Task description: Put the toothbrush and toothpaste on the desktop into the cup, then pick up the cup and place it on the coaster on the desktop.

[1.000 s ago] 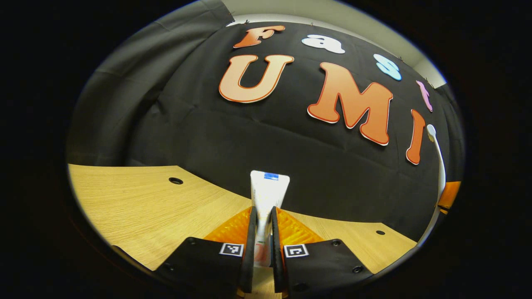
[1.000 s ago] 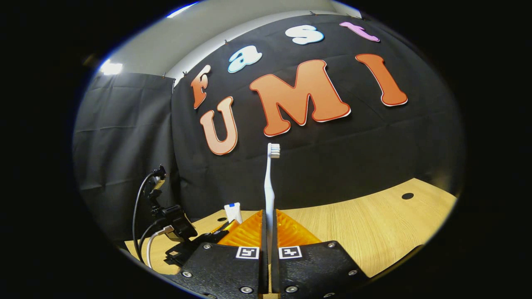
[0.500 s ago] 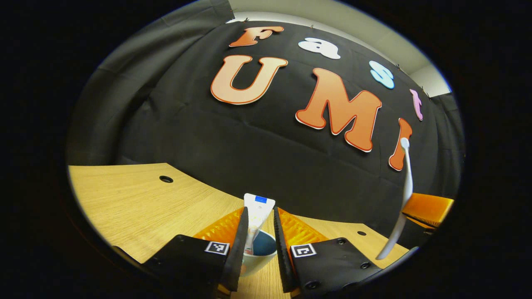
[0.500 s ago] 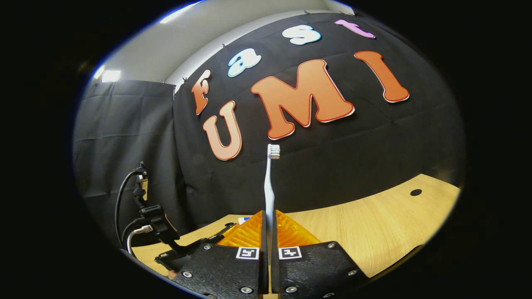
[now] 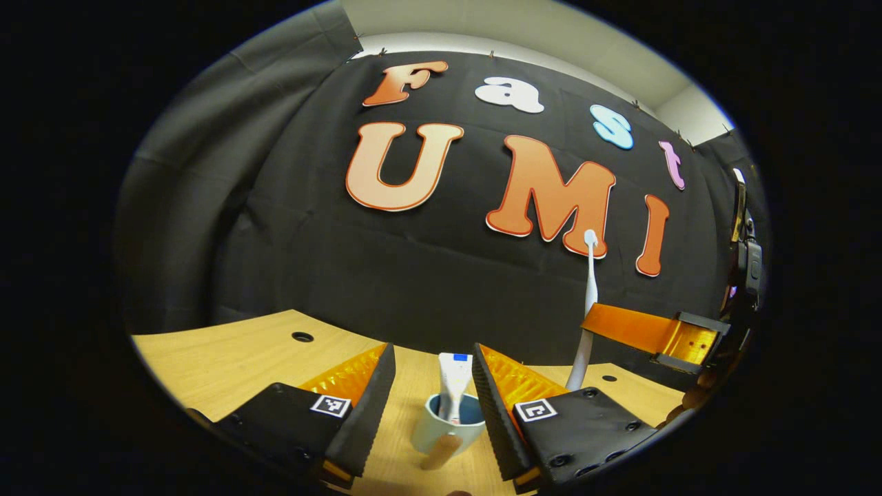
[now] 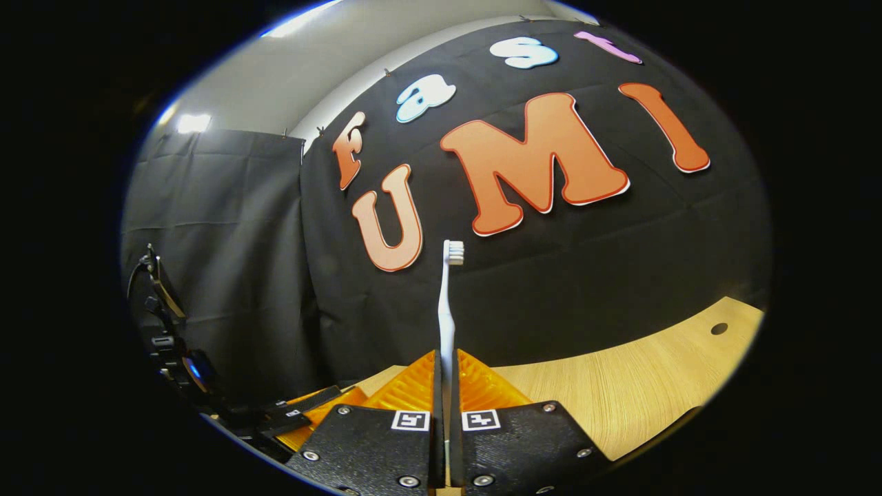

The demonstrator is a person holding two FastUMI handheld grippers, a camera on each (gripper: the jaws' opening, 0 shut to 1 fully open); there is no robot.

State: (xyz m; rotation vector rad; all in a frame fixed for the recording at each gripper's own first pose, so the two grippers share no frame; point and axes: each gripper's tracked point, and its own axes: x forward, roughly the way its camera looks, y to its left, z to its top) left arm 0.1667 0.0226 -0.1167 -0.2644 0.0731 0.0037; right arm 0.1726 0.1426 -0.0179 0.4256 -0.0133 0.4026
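My left gripper [image 5: 433, 375] stands wide open above the cup [image 5: 448, 428], toothpaste [image 5: 454, 386] standing inside. My right gripper [image 6: 446, 375] pinches the upright toothbrush [image 6: 447, 310].

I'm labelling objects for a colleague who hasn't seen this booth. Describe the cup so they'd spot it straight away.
On the light wooden desktop before the black cloth wall, look between the open left gripper's fingers. There stands a pale blue-green ceramic cup with a dark blue inside. It alone holds the white toothpaste tube upright; the white toothbrush is held up in the air to its right.
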